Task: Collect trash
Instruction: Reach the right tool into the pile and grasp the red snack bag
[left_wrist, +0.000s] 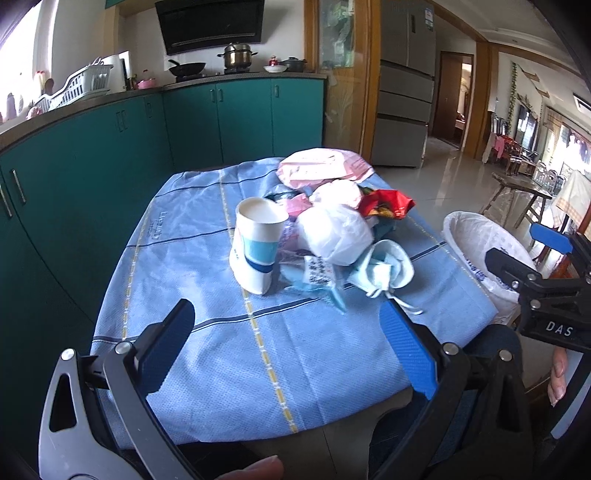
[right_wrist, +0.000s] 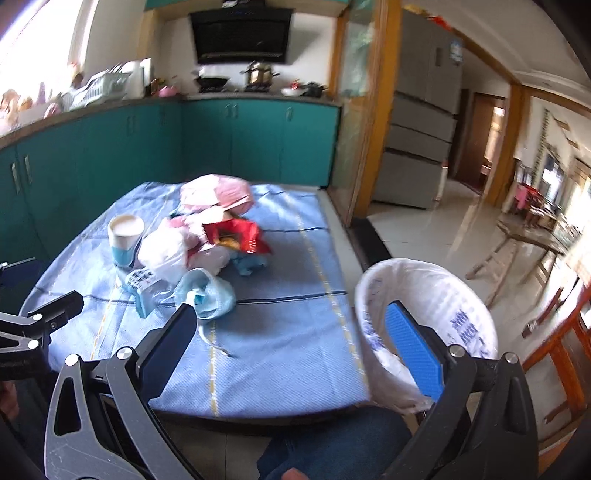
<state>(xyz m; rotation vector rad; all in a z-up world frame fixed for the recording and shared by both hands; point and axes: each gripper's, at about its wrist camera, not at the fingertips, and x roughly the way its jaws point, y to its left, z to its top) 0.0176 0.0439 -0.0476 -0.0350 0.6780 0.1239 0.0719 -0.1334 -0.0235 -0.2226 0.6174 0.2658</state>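
A heap of trash lies on the blue tablecloth: a white and blue paper cup, a white plastic bag, a red snack wrapper, a pink bag and a light blue face mask. The heap also shows in the right wrist view, with the cup, the wrapper and the mask. A bin lined with a white bag stands at the table's right edge. My left gripper is open and empty, short of the heap. My right gripper is open and empty, between table and bin.
Teal kitchen cabinets run behind and left of the table, with pots on the stove. A grey fridge and a tiled floor lie to the right, with wooden chairs further off. The holder's leg is below the table's front edge.
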